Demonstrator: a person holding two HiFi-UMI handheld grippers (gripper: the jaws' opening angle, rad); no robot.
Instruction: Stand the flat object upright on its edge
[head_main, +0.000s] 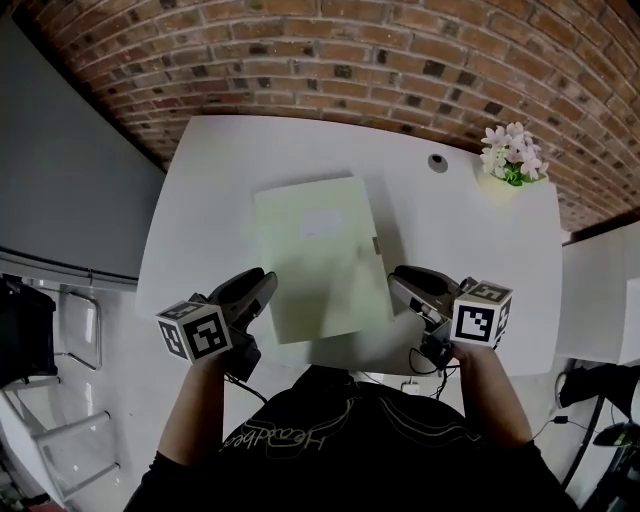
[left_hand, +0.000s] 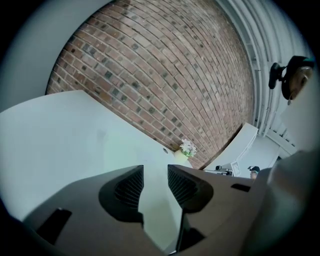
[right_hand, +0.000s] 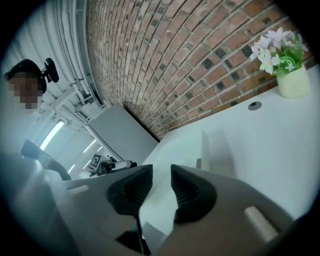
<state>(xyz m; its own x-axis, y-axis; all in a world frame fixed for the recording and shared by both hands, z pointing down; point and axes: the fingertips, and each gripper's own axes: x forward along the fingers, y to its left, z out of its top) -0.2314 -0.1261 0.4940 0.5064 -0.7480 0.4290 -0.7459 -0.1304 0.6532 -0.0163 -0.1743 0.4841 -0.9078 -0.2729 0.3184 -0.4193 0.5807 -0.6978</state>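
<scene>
- On the white table (head_main: 200, 200), centre: pale green flat folder (head_main: 320, 255) lying flat on its broad face.
- Left gripper (head_main: 265, 280) at the folder's near left edge; jaws apart, nothing clamped.
- Right gripper (head_main: 400, 278) at the near right edge; jaws apart, nothing clamped.
- Flower pot (head_main: 512, 160) at the far right corner, well apart from the folder.

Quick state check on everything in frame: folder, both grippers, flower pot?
folder: lying flat on the table, not yet on edge.
left gripper: fingers apart, nothing gripped, by the folder's near left corner.
right gripper: fingers apart, nothing gripped, by the folder's near right edge.
flower pot: upright, at the table's far right corner.
</scene>
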